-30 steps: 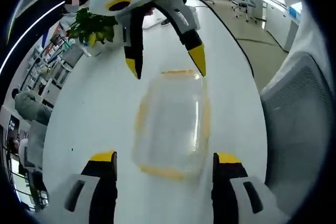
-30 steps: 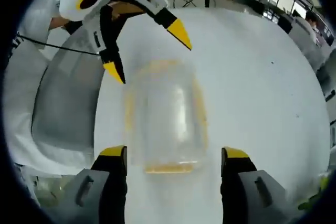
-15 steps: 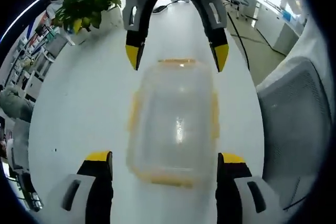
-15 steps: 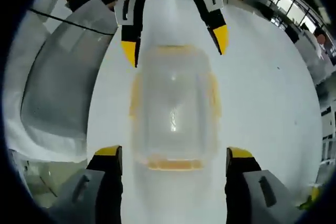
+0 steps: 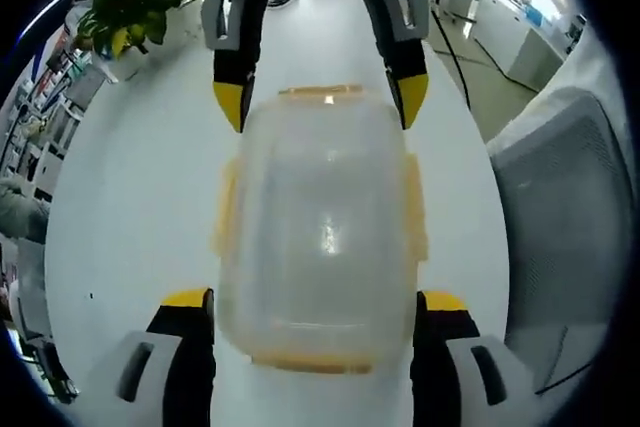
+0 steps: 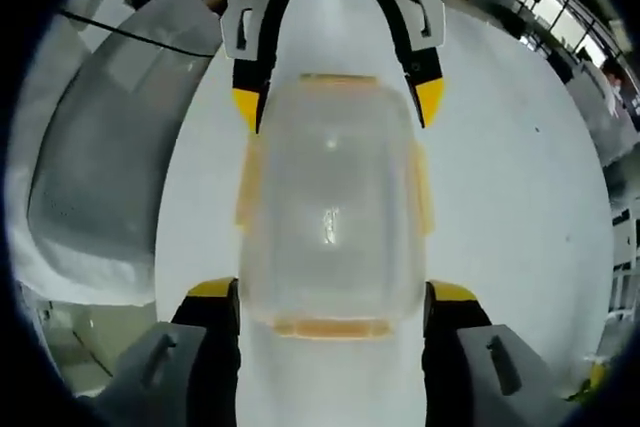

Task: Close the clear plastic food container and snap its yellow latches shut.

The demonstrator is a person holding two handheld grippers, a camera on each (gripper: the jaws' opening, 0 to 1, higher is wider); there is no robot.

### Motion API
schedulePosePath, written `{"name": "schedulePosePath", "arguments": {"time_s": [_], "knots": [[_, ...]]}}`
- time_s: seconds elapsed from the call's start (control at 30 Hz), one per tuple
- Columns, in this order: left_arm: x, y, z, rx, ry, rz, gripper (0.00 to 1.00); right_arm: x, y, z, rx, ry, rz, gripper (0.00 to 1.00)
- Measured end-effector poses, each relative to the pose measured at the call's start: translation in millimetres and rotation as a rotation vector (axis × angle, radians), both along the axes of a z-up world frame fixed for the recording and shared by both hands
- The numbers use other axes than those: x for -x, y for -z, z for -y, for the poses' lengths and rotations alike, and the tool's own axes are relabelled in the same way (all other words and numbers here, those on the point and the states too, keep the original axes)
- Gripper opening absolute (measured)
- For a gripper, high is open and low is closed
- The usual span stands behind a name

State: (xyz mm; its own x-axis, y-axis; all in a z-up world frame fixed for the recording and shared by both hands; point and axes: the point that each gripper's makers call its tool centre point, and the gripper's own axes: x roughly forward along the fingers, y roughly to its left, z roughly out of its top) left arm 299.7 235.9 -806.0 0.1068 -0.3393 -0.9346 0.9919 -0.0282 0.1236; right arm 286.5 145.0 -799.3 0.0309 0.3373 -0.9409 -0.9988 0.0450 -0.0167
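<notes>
While the clear plastic food container (image 5: 318, 227) lies at the centre of both views on the white surface (image 5: 140, 207), the left claw (image 5: 312, 312) stands wide, its jaws rising from the bottom of the left gripper view on either side of the near end. At the top of that frame the right claw (image 5: 318, 107) also stands wide, straddling the far end. Yellow latches (image 5: 415, 207) line the container's sides. A potted plant (image 5: 135, 12) sits at the upper left.

In the right gripper view, the right claw (image 6: 330, 312) flanks the container (image 6: 330, 217).

A potted plant (image 5: 135, 12) stands on the white table (image 5: 130, 197) beside a grey chair (image 5: 565, 217).
</notes>
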Motion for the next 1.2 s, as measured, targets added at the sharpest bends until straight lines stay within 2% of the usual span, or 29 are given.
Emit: {"name": "schedulePosePath", "arguments": {"time_s": [0.1,0.5,0.6,0.83,0.97,1.2], "knots": [[-0.2,3.9,-3,-0.030,0.047,0.026,0.79,0,0.4,0,-0.004,-0.006,0.002,0.73],[-0.5,2.0,-3,-0.015,0.043,0.012,0.79,-1,1.8,-2,0.017,-0.006,0.000,0.73],[-1.0,2.0,-9,-0.011,0.042,0.011,0.80,0,1.7,-7,0.019,-0.005,0.003,0.73],[1.6,1.4,-38,-0.002,0.021,0.007,0.79,0,1.2,-38,-0.002,-0.020,0.005,0.73],[7.3,0.9,-65,-0.038,0.010,-0.008,0.79,3,1.0,-62,-0.012,-0.039,0.006,0.73],[15.4,0.8,-108,-0.039,-0.013,-0.019,0.78,8,1.6,-108,-0.009,-0.065,0.007,0.73]]}}
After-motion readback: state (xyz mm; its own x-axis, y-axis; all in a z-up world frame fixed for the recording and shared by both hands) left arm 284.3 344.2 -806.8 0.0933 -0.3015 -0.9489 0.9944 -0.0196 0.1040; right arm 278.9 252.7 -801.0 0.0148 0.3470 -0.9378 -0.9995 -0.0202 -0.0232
